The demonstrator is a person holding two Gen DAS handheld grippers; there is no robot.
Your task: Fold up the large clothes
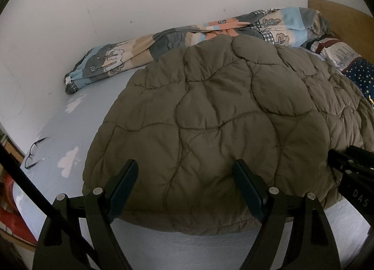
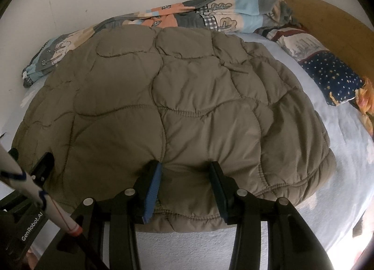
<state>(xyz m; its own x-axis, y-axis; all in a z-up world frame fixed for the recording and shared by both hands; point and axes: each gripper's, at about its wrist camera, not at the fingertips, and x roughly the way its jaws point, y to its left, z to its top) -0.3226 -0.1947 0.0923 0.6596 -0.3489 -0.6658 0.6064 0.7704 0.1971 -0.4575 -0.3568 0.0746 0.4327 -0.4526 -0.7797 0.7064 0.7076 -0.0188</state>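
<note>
An olive quilted puffer jacket lies spread on a light blue bedsheet. My left gripper stands open and wide over the jacket's near hem, one finger at each side of a padded panel, with no creasing around them. Further right along the same hem, my right gripper is narrower and pinches a bulge of the jacket; creases run out from its fingertips. Each gripper shows at the edge of the other's view: the right gripper and the left gripper.
A patchwork duvet is bunched along the white wall behind the jacket. A star-patterned pillow lies by the wooden headboard at the right. Black-framed glasses rest on the sheet at the left. A white rod crosses the lower left.
</note>
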